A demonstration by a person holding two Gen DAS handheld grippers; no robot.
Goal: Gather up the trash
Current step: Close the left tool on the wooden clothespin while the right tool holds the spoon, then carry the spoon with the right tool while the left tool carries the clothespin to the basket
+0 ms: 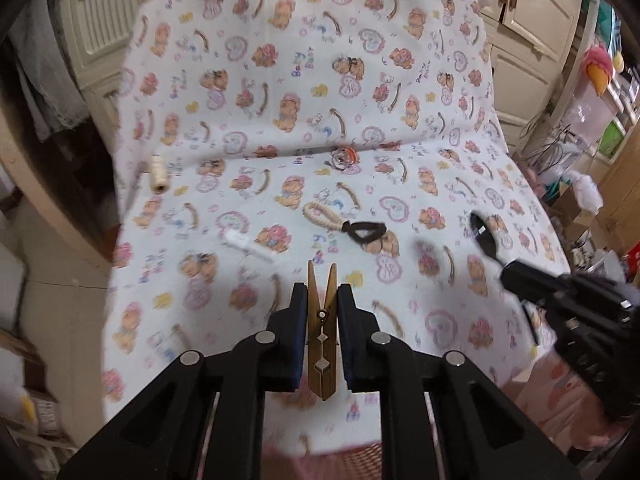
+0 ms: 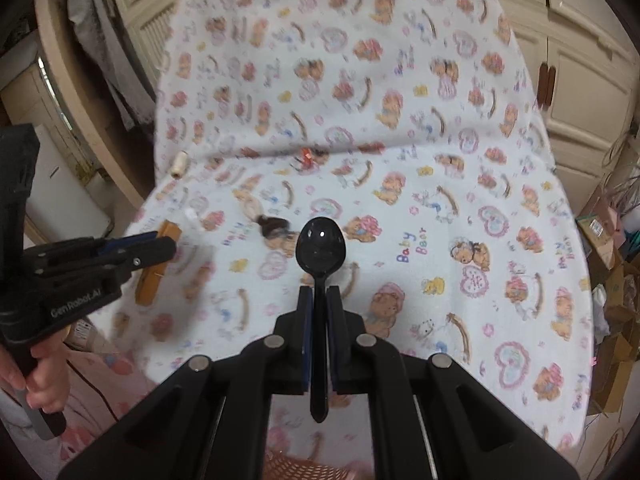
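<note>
Two tools are hanging above a pink basket (image 2: 312,468), left tool (image 1: 322,292) clamping a clothespin (image 1: 322,344) lengthwise, right tool (image 2: 319,294) gripping a black spoon (image 2: 320,248).

wooden clothespin (image 1: 322,330) between pads of left hand-held gripper (image 1: 322,292) above bear-print sheet (image 1: 304,60)

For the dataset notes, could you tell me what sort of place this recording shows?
Probably a lived-in home room: a bear-print cloth is draped over what looks like a chair, cream panelled cupboard doors stand behind, and cardboard boxes clutter the floor.
</note>
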